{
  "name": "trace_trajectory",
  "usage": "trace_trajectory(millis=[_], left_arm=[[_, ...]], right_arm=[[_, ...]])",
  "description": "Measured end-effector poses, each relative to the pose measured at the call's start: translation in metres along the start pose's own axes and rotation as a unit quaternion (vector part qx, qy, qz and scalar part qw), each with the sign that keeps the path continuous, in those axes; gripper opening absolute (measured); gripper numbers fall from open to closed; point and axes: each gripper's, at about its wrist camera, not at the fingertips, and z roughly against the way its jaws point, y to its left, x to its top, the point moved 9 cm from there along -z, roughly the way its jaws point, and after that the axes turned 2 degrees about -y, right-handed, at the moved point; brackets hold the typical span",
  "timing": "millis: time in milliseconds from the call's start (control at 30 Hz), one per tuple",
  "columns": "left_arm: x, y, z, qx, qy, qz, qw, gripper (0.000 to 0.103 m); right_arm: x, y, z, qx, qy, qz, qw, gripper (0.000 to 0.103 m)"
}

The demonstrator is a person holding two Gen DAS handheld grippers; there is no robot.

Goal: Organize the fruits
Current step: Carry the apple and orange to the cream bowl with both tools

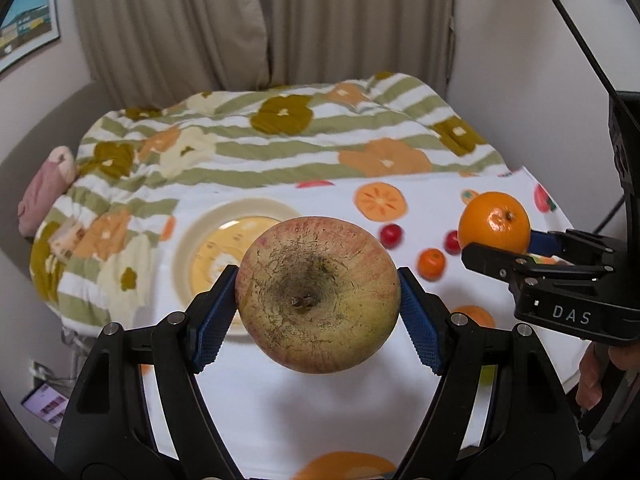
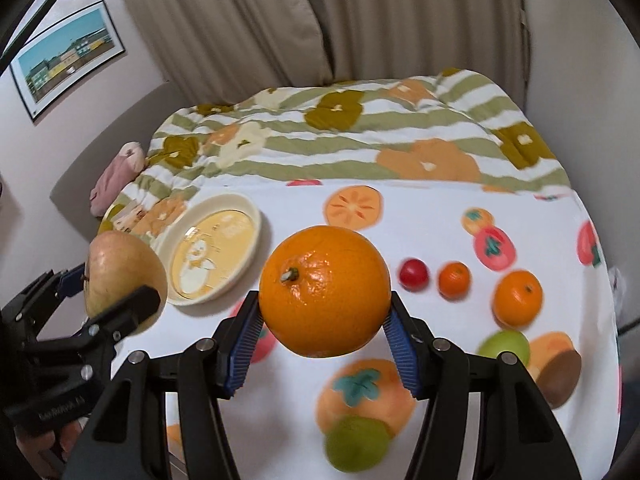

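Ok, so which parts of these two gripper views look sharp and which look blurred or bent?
Left wrist view: the apple in the left gripper is crisp, while the plate and small fruit behind it are smeared. Right wrist view: the orange in the right gripper is sharp, the green fruit below is blurred. Both views bow at the edges, with dark corners.

Left wrist view: the left claw clamps a russeted apple between its blue pads, stem end toward the camera, raised above a cream plate on the fruit-print cloth. At right, the right claw grips an orange; a small mandarin and two red cherry-sized fruits lie on the cloth between them.
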Motion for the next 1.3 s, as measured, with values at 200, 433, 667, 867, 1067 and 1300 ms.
trace_trajectory(millis=[200, 433, 667, 867, 1067, 1300], left_arm=[[0.012, 0.048, -0.023, -0.004, 0.009, -0.009, 0.9999, 0.081], [0.022, 0.093, -0.071, -0.028, 0.026, -0.045, 0.9982, 0.081], [0.021, 0.111, -0.130, -0.060, 0.049, -0.087, 0.9932, 0.081], [0.014, 0.109, -0.167, -0.078, 0.065, -0.117, 0.9879, 0.081], [0.010, 0.105, -0.189, -0.079, 0.071, -0.142, 0.9842, 0.081], [0.007, 0.103, -0.197, -0.084, 0.074, -0.156, 0.9813, 0.082]], right_arm=[[0.019, 0.034, -0.028, 0.006, 0.000, -0.007, 1.000, 0.056], [0.033, 0.069, -0.068, -0.006, 0.002, -0.028, 1.000, 0.056], [0.039, 0.085, -0.108, -0.032, 0.009, -0.060, 0.998, 0.056], [0.039, 0.084, -0.129, -0.054, 0.017, -0.086, 0.995, 0.056], [0.036, 0.079, -0.138, -0.069, 0.026, -0.101, 0.992, 0.056], [0.039, 0.079, -0.141, -0.075, 0.026, -0.100, 0.992, 0.056]])
